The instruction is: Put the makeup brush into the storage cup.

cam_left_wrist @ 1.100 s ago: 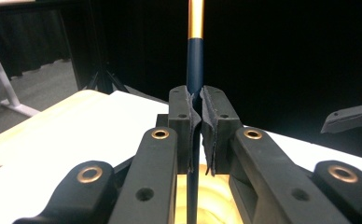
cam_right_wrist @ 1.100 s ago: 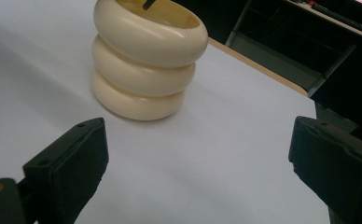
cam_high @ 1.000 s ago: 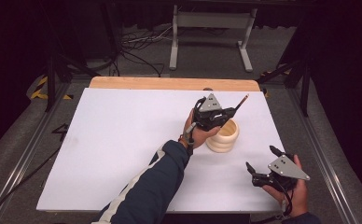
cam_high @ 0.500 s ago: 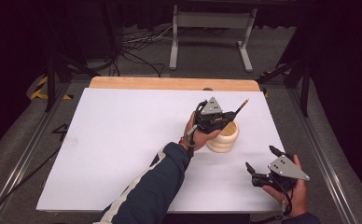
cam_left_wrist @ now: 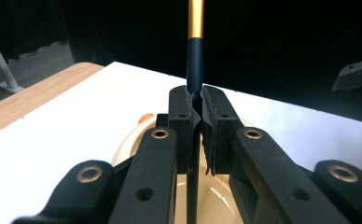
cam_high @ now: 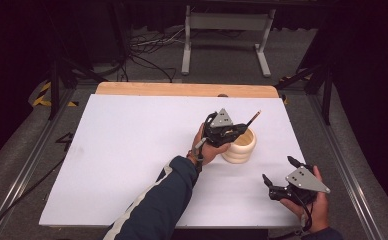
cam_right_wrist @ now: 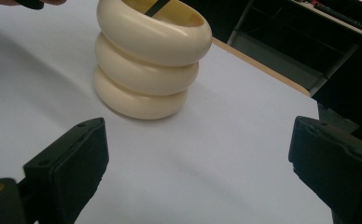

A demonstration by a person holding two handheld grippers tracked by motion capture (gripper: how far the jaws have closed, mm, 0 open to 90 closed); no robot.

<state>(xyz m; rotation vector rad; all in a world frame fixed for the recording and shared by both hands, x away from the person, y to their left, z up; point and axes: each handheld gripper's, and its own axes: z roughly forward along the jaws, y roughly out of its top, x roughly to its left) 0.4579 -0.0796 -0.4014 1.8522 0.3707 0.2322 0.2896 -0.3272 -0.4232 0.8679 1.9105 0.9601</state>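
Two grippers: both in my hands
Left gripper [cam_high: 238, 128]: clamped on dark pencil [cam_left_wrist: 195, 51], over cream ribbed holder [cam_right_wrist: 147, 60]
Right gripper [cam_high: 278, 171]: jaws wide apart, nothing held, near holder
Table [cam_high: 122, 150]: white

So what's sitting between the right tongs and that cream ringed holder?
Nothing: in the right gripper view, bare white tabletop separates the open right tongs from the holder.

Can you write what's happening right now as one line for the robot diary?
left gripper: shut on pencil | pencil: lower end in cream cup | right gripper: open, apart from cup | table: white
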